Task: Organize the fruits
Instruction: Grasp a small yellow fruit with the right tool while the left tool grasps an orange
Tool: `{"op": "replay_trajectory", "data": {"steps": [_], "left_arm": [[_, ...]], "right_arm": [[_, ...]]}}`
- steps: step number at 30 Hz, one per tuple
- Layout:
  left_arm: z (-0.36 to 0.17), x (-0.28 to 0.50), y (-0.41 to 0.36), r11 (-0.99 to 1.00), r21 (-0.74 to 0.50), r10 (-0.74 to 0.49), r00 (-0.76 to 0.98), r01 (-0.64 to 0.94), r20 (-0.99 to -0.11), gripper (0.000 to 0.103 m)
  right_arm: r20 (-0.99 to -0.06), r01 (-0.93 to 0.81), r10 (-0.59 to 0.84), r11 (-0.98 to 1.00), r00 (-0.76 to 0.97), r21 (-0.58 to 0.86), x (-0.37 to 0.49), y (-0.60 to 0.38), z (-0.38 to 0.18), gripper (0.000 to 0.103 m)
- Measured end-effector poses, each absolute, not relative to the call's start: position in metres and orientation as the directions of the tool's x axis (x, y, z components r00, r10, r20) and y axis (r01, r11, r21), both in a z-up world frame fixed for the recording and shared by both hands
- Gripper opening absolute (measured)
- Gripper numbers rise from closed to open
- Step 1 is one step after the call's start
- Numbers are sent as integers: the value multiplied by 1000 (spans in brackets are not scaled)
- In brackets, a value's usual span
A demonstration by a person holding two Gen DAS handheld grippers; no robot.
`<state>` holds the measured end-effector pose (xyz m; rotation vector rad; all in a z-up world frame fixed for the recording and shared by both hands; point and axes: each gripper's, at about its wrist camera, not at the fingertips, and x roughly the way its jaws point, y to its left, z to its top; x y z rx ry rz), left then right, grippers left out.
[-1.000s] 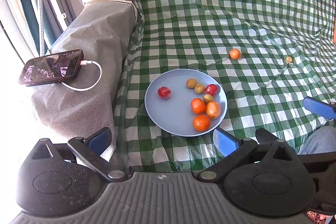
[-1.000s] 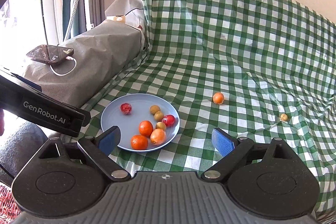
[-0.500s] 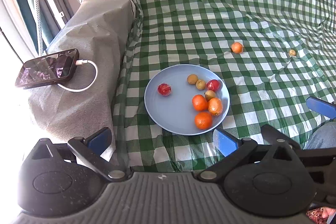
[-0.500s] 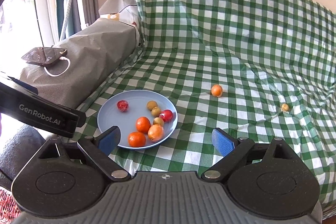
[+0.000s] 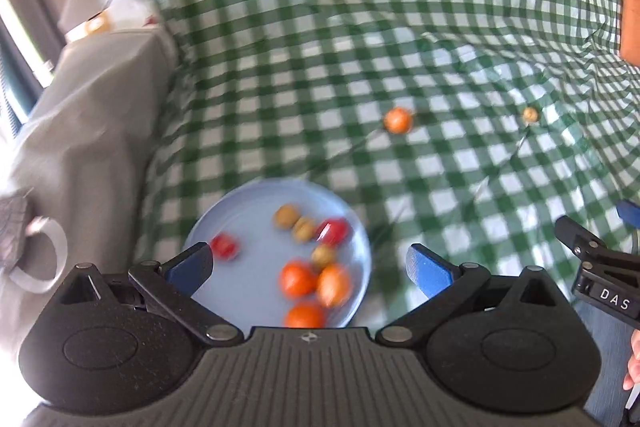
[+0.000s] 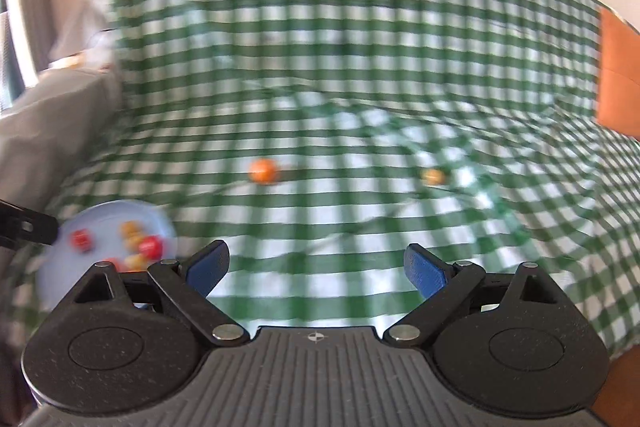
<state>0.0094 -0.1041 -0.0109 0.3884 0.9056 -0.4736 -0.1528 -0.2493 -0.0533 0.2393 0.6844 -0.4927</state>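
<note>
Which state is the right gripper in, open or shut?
Open: the right gripper shows its two blue pads wide apart, with only checked cloth between them.

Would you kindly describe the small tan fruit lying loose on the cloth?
Start at the blue plate on the green checked cloth. Beyond it lies a loose orange fruit; right of that sits the small tan fruit, smaller and paler.

You see blue plate (image 5: 224,227) holding eight small fruits, orange fruit (image 5: 397,120) and small yellowish fruit (image 5: 530,114) loose on the checked cloth (image 5: 320,47)
</note>
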Motion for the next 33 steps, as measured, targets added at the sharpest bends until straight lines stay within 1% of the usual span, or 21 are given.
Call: {"op": "replay_trajectory", "data": {"steps": [7,13,17,21,22,23,24,25,26,27,28,31,33], "left_arm": [[-45,73,-200,821,101,-255,518,563,-816,103],[-105,137,-271,822,78,-247,477,564,-843,103],[-139,166,-296,817,100,-218,465,568,-858,103],[-164,185,-308,819,124,-166,437,561,-884,103],[-169,188,-309,814,127,-157,425,566,-891,103],[-172,188,-307,812,126,-157,421,570,-893,102],[-172,188,-307,811,110,-179,423,575,-888,94],[-169,186,-305,803,82,-215,414,591,-884,63],[-165,183,-305,783,51,-249,389,620,-887,41],[-161,179,-306,776,59,-247,389,628,-888,40],[-157,174,-307,776,74,-248,410,627,-878,40],[-142,156,-303,754,97,-265,437,649,-860,40],[-126,142,-294,758,63,-285,417,649,-863,40]], "right_arm": [[-689,614,-421,788,590,45,-121,-349,-96,95],[-692,652,-465,758,552,12,-65,-437,-145,95],[-720,673,-449,739,529,34,-30,-483,-181,95],[-739,682,-439,730,510,37,-7,-507,-208,95],[-749,680,-436,732,499,27,-3,-511,-216,95],[-739,677,-445,736,506,20,-2,-511,-221,99],[-725,674,-458,739,515,12,-2,-509,-223,98],[-718,670,-464,742,519,5,-2,-507,-223,96],[-712,662,-456,749,534,16,-4,-505,-222,80],[-702,655,-453,755,549,25,-5,-501,-220,45],[-701,642,-447,767,555,20,-5,-498,-218,29],[-716,639,-435,769,546,20,-5,-494,-213,29],[-712,651,-442,759,546,28,-11,-490,-198,29]]}}
